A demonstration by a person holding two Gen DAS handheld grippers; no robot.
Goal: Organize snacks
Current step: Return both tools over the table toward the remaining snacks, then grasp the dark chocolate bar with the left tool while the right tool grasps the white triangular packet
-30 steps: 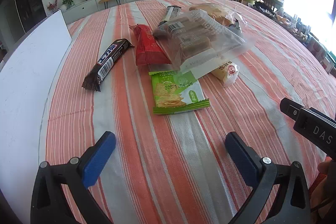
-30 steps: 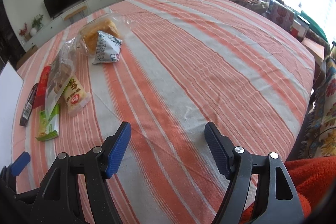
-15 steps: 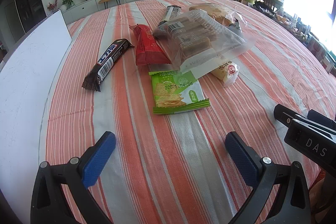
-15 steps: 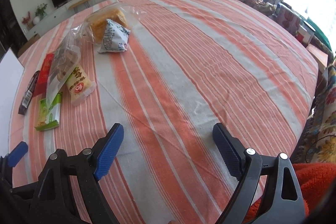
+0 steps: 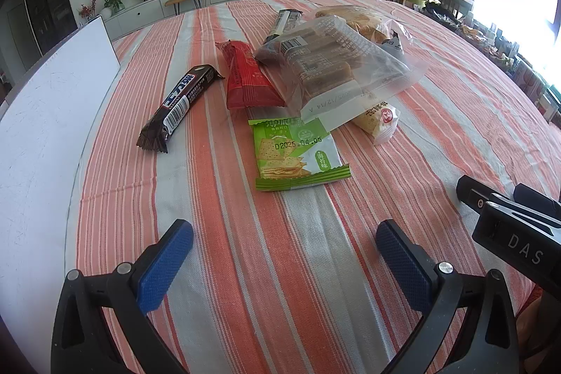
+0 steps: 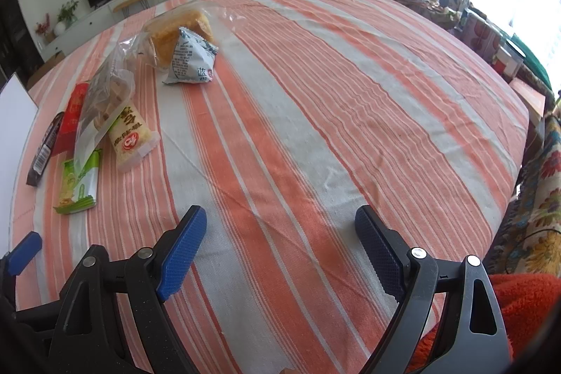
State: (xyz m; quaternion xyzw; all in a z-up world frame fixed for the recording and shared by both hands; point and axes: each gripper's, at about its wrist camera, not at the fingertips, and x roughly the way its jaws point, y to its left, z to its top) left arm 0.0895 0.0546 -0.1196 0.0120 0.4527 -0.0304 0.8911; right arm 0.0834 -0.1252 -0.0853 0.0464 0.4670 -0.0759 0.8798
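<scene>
The snacks lie in 1 loose cluster on the round surface (image 5: 315, 269), which is covered by an orange-and-white striped cloth. Nothing is sorted yet.

**Left gripper** (image 5: 284, 258): the blue-padded fingers (image 5: 164, 265) stand wide apart with nothing between them, above bare cloth. The flat green cracker packet (image 5: 298, 153) lies directly ahead of the fingers and is the nearest item. Its long axis runs away from the gripper, roughly in line with the pointing direction, so the fingers would close across its short width. Its far edge is tucked under the clear plastic bag of brown biscuits (image 5: 336, 65).

Left of the packet, slightly farther off, lies the dark brown chocolate bar (image 5: 178, 106), its long axis on a diagonal. The red wrapped bar (image 5: 245, 79) lies between it and the clear bag. A small yellow-and-white cake pack (image 5: 380, 121) sits just beside the bag's right corner.

**Right gripper** (image 6: 280, 247): the fingers (image 6: 180, 247) are wide and empty over bare cloth. The whole cluster lies well apart to its left. A pale blue-and-white pouch (image 6: 191, 62) leans against a bag of golden bread (image 6: 175, 30), far ahead.

Judgement: the left gripper is nearer to the cluster and better aligned for a first pick.
</scene>
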